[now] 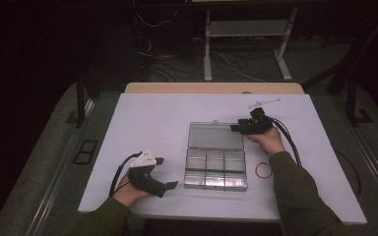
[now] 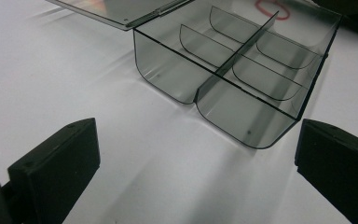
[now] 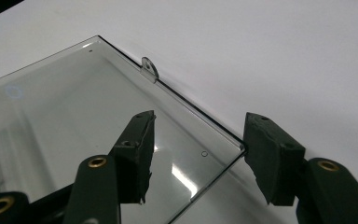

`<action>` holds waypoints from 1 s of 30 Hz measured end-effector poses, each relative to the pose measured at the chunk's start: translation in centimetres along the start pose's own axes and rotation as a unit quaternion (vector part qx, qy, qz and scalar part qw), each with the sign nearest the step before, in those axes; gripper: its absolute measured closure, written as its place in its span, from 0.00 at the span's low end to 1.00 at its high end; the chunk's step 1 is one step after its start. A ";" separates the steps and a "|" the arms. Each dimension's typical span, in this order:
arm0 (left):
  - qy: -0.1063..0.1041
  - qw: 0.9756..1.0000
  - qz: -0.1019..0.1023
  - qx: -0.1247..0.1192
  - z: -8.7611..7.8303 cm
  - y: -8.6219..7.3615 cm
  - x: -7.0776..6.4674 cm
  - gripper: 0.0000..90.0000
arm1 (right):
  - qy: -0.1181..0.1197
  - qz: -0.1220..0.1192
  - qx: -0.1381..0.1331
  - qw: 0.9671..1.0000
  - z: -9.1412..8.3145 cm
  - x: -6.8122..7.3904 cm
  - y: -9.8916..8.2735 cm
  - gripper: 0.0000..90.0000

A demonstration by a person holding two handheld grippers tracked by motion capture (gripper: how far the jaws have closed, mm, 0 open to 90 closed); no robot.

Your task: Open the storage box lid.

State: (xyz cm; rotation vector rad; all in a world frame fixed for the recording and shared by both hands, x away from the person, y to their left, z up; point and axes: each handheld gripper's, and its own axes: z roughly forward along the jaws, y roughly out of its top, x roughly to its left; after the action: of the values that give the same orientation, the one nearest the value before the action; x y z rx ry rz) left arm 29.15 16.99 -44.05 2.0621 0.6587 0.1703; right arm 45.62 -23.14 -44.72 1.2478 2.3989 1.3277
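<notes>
We find a clear box (image 1: 215,169) lying open near the middle of the white desk (image 1: 147,123), its lid (image 1: 215,135) folded back flat on the far side and its six compartments facing up. The right tongs (image 1: 235,128) sit at the lid's far right corner; in the right gripper view the right tongs (image 3: 196,154) stand part open astride that corner, one jaw over the lid (image 3: 74,121), the other on the desk side with its pad at the corner's edge. Whether that pad touches the lid we cannot say with confidence; the jaws are not pressed onto it. The left tongs (image 1: 167,172) rest on the desk just left of the box, jaws wide apart and holding nothing; in the left gripper view the left tongs (image 2: 196,163) face the box (image 2: 233,74) across bare desk. A red ring (image 1: 263,170) lies just right of the box, and a small white piece (image 1: 263,103) lies beyond the right tongs, near the far edge.
</notes>
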 end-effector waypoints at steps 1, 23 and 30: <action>0.000 1.000 0.000 0.000 0.0 0.0 0.0 0.00 | 0.000 0.001 0.001 1.000 0.0 0.0 0.0 0.49; 0.000 1.000 0.000 0.001 0.0 0.0 0.0 0.00 | -0.010 -0.011 0.009 1.000 0.3 0.2 -0.1 0.50; 0.000 1.000 0.001 0.001 0.0 0.0 0.0 0.00 | -0.012 -0.011 0.001 1.000 -0.3 0.2 0.1 0.47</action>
State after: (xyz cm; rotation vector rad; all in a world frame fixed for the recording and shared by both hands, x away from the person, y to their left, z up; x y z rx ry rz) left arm 29.12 16.98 -44.07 2.0652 0.6579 0.1695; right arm 45.41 -23.14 -44.44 1.2287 2.3911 1.2962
